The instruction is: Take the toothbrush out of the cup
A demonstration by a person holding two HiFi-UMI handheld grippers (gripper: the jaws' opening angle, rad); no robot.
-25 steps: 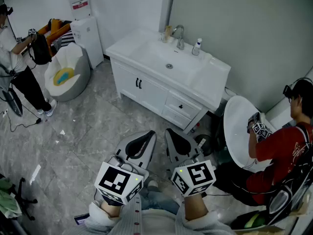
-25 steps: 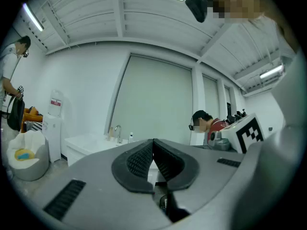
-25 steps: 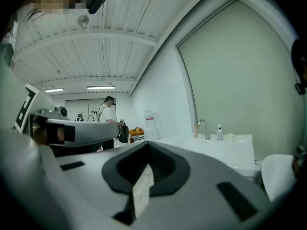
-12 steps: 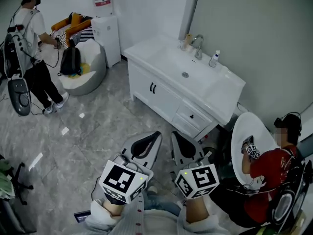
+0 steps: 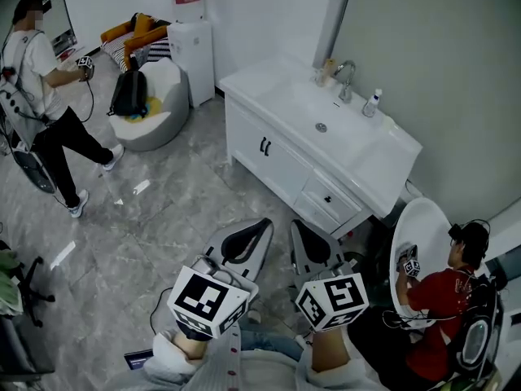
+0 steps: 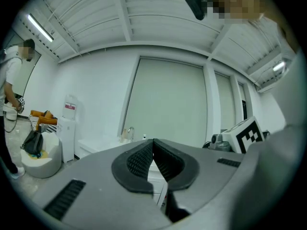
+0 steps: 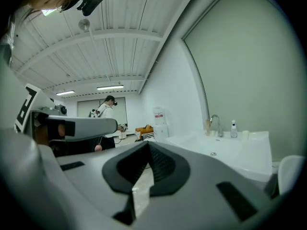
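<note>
The white sink vanity (image 5: 285, 149) stands across the floor, well ahead of both grippers. A tan cup-like thing (image 5: 327, 72) sits on its top just left of the faucet (image 5: 346, 70); it also shows far off in the right gripper view (image 7: 208, 125). No toothbrush can be made out at this distance. My left gripper (image 5: 262, 226) and right gripper (image 5: 299, 226) are held side by side low in the head view, pointing level toward the vanity. In both gripper views the pads (image 6: 153, 143) (image 7: 147, 145) meet with nothing between them.
A small pump bottle (image 5: 373, 103) stands right of the faucet. A water dispenser (image 5: 189, 23) and a white beanbag (image 5: 151, 104) are at the back left. One person (image 5: 41, 96) walks at the left. Another, in red (image 5: 444, 300), works beside a white round fixture (image 5: 419, 235) on the right.
The head view has swung so the vanity sits further right and higher. The person at the left has walked across the floor. Both grippers stay shut and empty.
</note>
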